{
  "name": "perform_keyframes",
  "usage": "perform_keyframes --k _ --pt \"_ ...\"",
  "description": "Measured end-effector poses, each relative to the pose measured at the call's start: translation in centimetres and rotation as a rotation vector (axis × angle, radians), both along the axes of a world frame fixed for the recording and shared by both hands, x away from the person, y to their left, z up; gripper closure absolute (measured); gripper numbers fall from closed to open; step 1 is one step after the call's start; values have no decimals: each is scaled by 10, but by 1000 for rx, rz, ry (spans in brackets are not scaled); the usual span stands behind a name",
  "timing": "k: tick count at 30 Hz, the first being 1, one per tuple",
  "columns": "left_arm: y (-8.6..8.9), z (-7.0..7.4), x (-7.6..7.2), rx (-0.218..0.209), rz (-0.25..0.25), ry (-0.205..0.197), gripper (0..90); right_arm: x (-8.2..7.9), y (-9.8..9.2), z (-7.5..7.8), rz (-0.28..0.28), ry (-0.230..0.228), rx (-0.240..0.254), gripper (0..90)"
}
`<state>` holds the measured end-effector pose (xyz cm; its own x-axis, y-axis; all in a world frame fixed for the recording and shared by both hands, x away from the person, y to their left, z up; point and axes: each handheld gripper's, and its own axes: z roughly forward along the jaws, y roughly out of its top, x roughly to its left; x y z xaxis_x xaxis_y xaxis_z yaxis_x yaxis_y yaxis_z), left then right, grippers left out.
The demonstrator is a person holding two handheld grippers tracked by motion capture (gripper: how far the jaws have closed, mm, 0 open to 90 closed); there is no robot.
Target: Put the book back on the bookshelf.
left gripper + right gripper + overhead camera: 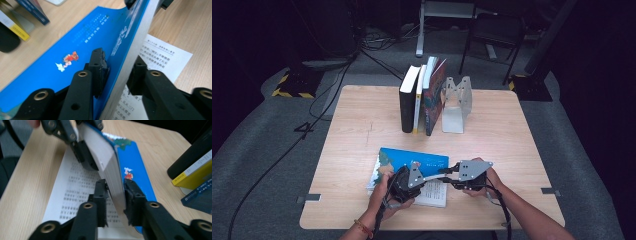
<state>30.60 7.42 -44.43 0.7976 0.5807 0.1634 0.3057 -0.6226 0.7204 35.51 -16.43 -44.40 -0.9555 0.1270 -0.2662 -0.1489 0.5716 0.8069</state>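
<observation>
A blue book lies open near the table's front edge, with a white printed page flat on the wood. Its blue cover and thick block of pages are lifted up on edge. My left gripper is shut on that raised block from the left, one pad on the cover and the other on the page side. Facing it from the right, my right gripper clamps the same block, its own jaws tight on both faces. The left gripper's jaws appear farther along the same edge.
A row of upright books stands at the back middle of the wooden table, propped by a metal bookend. Those books also appear in the gripper views. Cables and chairs lie on the floor beyond.
</observation>
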Motion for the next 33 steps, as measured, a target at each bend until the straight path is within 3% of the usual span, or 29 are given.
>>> perform_keyframes --k 1,3,4,6,7,10,12,13,17,22,25,28,33 --pt "0 0 0 0 0 0 727 0 0 0 0 0 0 709" --pt "4 1 -1 -27 10 -28 745 4 -5 3 -42 24 51 595" --pt "7 3 0 -52 21 -37 764 7 -7 4 -64 21 52 563" --pt "13 5 2 -84 23 -40 784 17 -19 2 -154 42 62 503" --pt "14 6 1 -92 24 -45 789 25 -26 -1 -196 80 58 501" --pt "17 9 1 -122 26 -62 795 37 -38 -11 -282 53 -7 500" --pt "22 12 2 -153 22 -68 799 45 -47 -19 -309 108 -6 499" --pt "24 13 3 -166 24 -70 800 47 -48 -21 -321 101 -23 498" --pt "31 17 4 -211 24 -81 804 50 -47 -25 -322 113 -34 493" --pt "38 23 3 -236 35 -82 806 54 -38 -36 -308 150 -67 486" --pt "41 25 3 -251 39 -83 806 59 -27 -47 -283 198 -77 482" --pt "43 27 3 -258 41 -81 806 58 -20 -50 -265 188 -104 468" --pt "46 29 2 -269 36 -74 805 59 -18 -51 -248 211 -66 477"
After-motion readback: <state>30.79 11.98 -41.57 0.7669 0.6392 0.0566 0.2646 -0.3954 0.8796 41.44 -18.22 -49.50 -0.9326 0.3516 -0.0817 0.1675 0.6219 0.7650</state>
